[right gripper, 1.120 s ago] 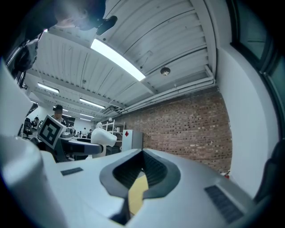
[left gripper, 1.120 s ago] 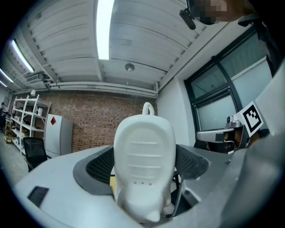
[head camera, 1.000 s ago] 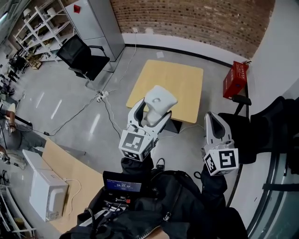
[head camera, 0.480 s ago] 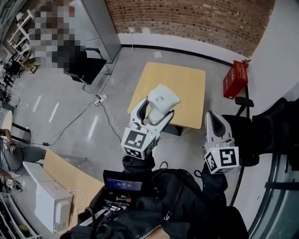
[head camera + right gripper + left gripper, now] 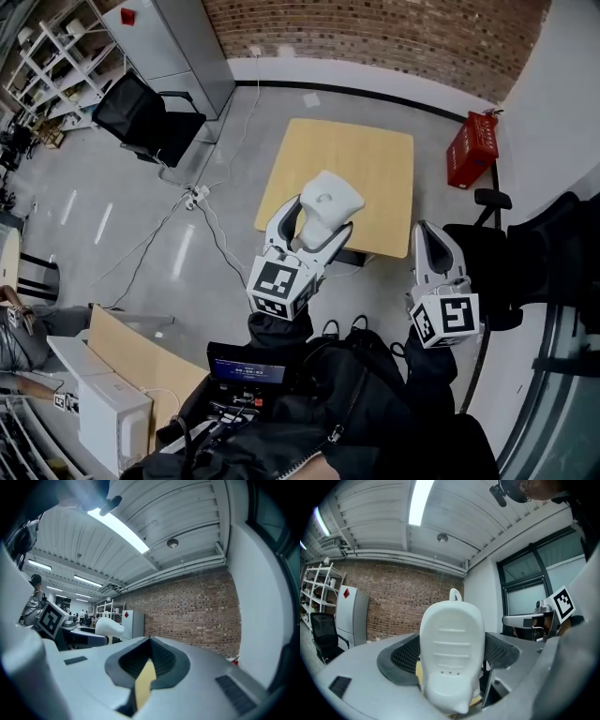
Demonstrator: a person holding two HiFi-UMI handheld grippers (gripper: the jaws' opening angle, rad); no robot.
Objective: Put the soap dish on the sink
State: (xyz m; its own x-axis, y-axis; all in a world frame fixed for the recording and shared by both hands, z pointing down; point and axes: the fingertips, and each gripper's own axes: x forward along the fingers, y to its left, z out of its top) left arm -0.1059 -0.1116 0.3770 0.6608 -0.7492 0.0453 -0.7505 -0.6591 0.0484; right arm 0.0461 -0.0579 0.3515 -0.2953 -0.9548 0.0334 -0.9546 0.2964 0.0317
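Note:
My left gripper (image 5: 313,225) is shut on a white ribbed soap dish (image 5: 327,204), held up in the air over the floor in the head view. In the left gripper view the soap dish (image 5: 451,653) stands upright between the dark pads (image 5: 404,657), its small loop on top. My right gripper (image 5: 427,246) is to the right at about the same height, shut with nothing in it; in the right gripper view its pads (image 5: 164,660) meet with only a thin slit between them. No sink shows in any view.
A light wooden table (image 5: 342,181) stands on the floor below and ahead. A red box (image 5: 471,150) sits by the white wall at right, a black office chair (image 5: 141,114) and a grey cabinet (image 5: 173,42) at left, cables (image 5: 187,202) across the floor. A brick wall (image 5: 394,33) runs along the back.
Both grippers keep their hold and posture. The view has drifted slightly: the table and floor shifted a little, and the soap dish sits a touch further right in the head view.

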